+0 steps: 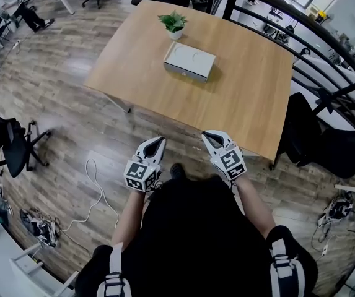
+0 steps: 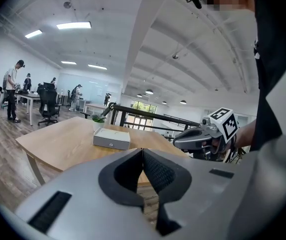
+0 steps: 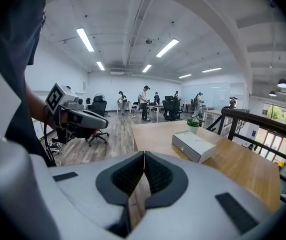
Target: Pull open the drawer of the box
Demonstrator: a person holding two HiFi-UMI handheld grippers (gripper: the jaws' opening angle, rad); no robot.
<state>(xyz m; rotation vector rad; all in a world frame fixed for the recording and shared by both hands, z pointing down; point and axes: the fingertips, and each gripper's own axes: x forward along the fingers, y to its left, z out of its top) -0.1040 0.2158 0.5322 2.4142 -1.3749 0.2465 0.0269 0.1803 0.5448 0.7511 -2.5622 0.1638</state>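
**Q:** Where is the box, and what are the grippers doing?

**A:** I see the box (image 1: 189,61), pale and low, in the upper middle of the head view. It sits on the wooden worktop (image 1: 245,98), just below a small potted plant (image 1: 173,23). My left gripper (image 1: 158,140) and right gripper (image 1: 210,135) hang at lower centre, off the worktop's near edge and well apart from the box. Both have their jaws pressed together with nothing between them.

**Q:** How will the drawer handle?

**A:** I judge the box stiff but light, so it may slide when I pull. The drawer front (image 2: 111,143) carries a small dark knob. I would take hold there with one gripper and steady the top with the other. The knob looks tiny, so a grip could slip.
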